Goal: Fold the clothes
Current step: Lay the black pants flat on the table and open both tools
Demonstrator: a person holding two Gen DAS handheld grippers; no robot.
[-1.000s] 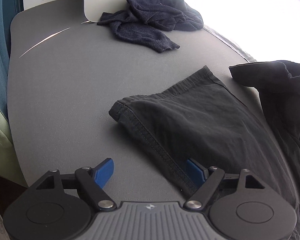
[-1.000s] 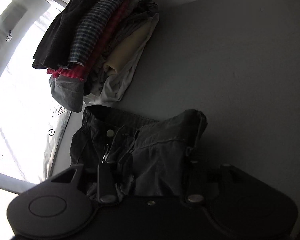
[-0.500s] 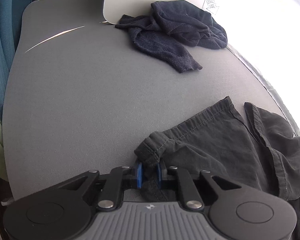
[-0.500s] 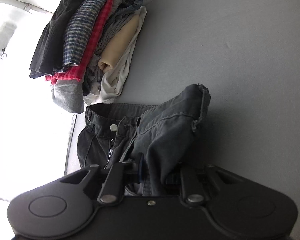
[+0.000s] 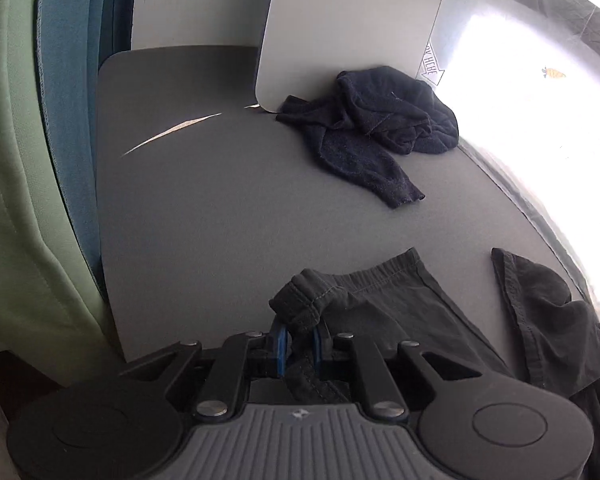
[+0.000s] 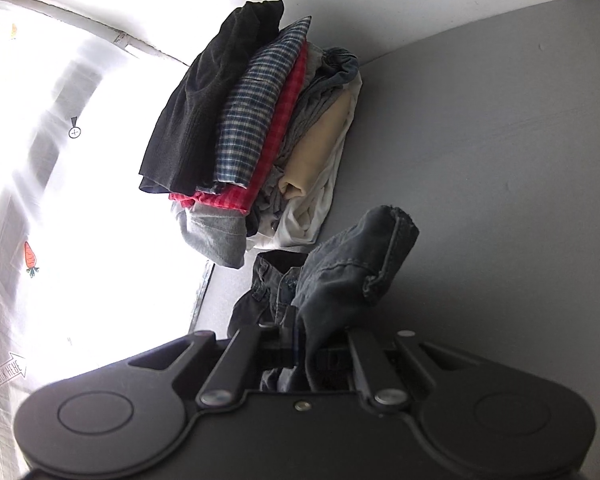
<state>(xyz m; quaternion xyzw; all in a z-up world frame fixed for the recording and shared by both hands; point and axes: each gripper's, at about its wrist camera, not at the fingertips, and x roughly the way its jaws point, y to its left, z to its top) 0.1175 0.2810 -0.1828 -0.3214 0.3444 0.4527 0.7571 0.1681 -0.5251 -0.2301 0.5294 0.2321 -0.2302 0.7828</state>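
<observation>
A pair of dark grey shorts (image 5: 400, 308) lies crumpled on the grey table (image 5: 220, 208) in the left wrist view. My left gripper (image 5: 300, 340) is shut on its bunched hem corner, the blue pads (image 5: 281, 340) pressing the fabric. Another part of the shorts (image 5: 548, 320) hangs raised at the right. In the right wrist view my right gripper (image 6: 312, 340) closes the last bit on a lifted fold of the shorts (image 6: 352, 264). The waistband with its zip sags below and behind. The fingertips are hidden by cloth.
A stack of folded clothes (image 6: 252, 128) stands at the table's edge beyond the right gripper. A crumpled navy garment (image 5: 380, 128) lies at the far side against a white board (image 5: 340, 20). Green and blue curtains (image 5: 20, 160) hang left of the table.
Both grippers shut on the shorts: the left on the hem corner, the right on a fold. Both then lifted, dragging the cloth up and bunching it.
</observation>
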